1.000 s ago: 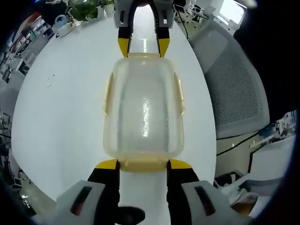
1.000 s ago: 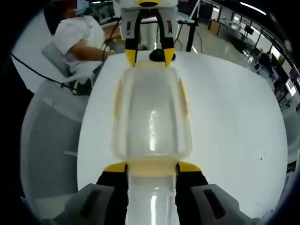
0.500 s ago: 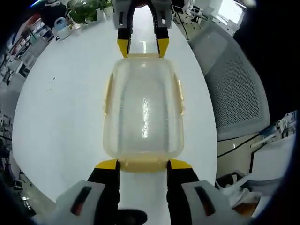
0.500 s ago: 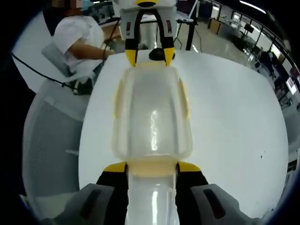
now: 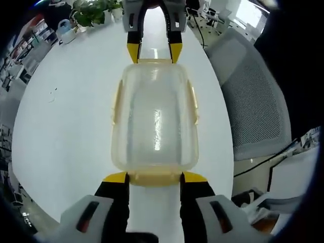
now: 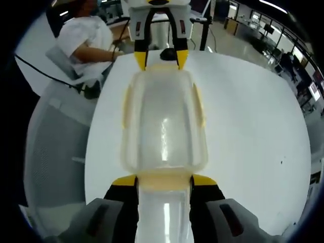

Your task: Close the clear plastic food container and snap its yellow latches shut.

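Observation:
A clear plastic container (image 5: 154, 119) with its lid on and pale yellow side latches (image 5: 116, 101) lies lengthwise over the white table (image 5: 61, 131). My left gripper (image 5: 154, 177) grips the near end latch between its yellow tips. My right gripper (image 5: 154, 50) holds the far end. In the right gripper view the same container (image 6: 163, 121) runs away from my right gripper (image 6: 164, 180), shut across the near yellow latch, and the left gripper (image 6: 162, 58) pinches the opposite end. I cannot tell whether the side latches (image 6: 200, 109) are snapped down.
A grey mesh chair (image 5: 253, 96) stands past the table's right edge, and plants (image 5: 93, 10) sit at the far side. A person in white (image 6: 88, 38) sits beyond the table (image 6: 253, 131). Another mesh chair (image 6: 55, 147) stands by its left edge.
Both views have shifted slightly against the room. The container keeps the same place between the two grippers, and neither grip has changed.

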`<act>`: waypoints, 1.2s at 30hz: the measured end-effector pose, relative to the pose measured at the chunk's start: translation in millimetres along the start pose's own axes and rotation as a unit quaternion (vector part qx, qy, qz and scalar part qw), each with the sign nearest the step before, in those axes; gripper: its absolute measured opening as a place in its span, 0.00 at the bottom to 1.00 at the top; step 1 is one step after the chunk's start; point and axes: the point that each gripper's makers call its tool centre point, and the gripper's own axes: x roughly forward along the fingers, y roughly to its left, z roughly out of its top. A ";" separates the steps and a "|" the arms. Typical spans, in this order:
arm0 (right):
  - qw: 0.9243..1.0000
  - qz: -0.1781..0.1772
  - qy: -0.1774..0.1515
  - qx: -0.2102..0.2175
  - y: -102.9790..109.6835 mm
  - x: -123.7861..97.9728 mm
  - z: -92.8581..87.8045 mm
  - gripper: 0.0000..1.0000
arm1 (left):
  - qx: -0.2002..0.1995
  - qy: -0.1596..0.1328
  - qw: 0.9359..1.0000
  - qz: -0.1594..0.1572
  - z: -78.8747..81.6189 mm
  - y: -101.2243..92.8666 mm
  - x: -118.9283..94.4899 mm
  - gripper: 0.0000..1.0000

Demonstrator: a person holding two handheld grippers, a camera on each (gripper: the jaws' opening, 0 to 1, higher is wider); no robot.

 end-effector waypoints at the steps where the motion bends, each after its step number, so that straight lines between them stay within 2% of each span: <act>1: 1.000 -0.001 0.001 0.000 -0.2 -0.6 -1.8 0.37 | 0.000 0.000 1.000 0.000 1.6 0.2 0.7 0.38; 13: 1.000 -0.005 0.011 0.001 0.2 -14.2 -27.7 0.37 | -0.001 -0.006 1.000 -0.005 29.0 0.2 9.9 0.38; 20: 1.000 -0.009 0.015 0.004 1.1 -20.1 -38.3 0.37 | 0.009 -0.002 1.000 -0.006 39.9 2.1 16.3 0.38; 31: 0.999 -0.015 0.024 0.016 3.6 -25.8 -67.0 0.37 | 0.018 -0.015 1.000 -0.008 66.5 -0.2 26.5 0.38; 36: 0.999 -0.013 0.027 0.019 6.0 -29.4 -75.3 0.37 | 0.018 -0.017 1.000 -0.010 73.3 -0.9 31.9 0.38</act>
